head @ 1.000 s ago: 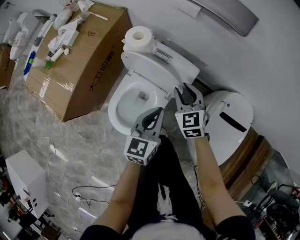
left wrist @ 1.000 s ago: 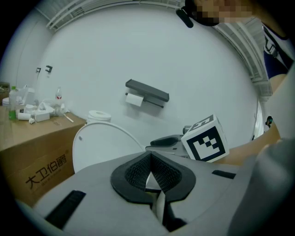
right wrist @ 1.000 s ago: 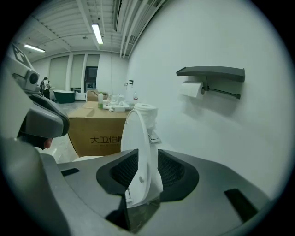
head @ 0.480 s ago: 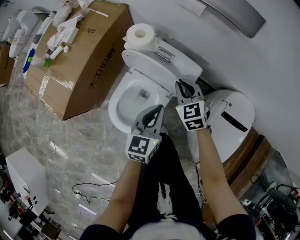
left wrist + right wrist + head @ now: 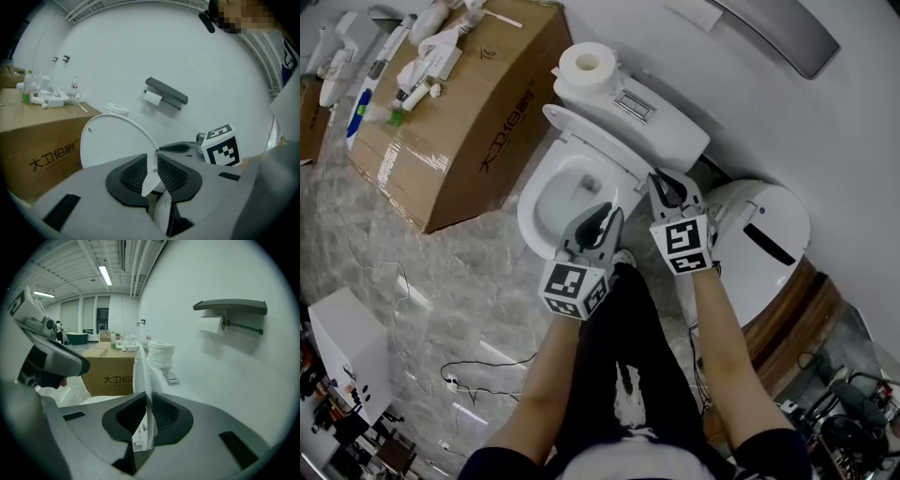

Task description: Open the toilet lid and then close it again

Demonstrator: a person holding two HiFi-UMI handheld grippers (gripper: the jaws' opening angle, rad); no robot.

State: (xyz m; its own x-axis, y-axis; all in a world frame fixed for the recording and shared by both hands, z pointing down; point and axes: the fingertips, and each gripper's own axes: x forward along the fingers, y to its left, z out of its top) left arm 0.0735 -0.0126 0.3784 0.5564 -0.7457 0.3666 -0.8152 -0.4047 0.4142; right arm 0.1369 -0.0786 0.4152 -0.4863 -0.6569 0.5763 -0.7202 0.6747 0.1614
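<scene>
Prob. glossy plastic lid [image 5: 602,152], thin, oval.

The toilet lid [image 5: 605,150], the bowl [image 5: 530,216], the cistern [image 5: 661,117] and the paper roll [image 5: 584,64] on it are all seen in white. The cardboard box [image 5: 464,131] at the far left is brown, printed with black characters. The floor [image 5: 422,272] is marbled in grey and crossed by a thin black cable [image 5: 483,361]. The left gripper [image 5: 606,214] and the right gripper [image 5: 671,181] are grey with black ribbed pads [image 5: 133,174], and a black-and-white pattern of squares is borne on each cube [image 5: 575,289]. The round bin [image 5: 769,211] at the right is white with a dark slot. Black trousers [image 5: 628,356] are worn. The wall shelf [image 5: 778,33] is dark grey against a white wall [image 5: 825,122].
</scene>
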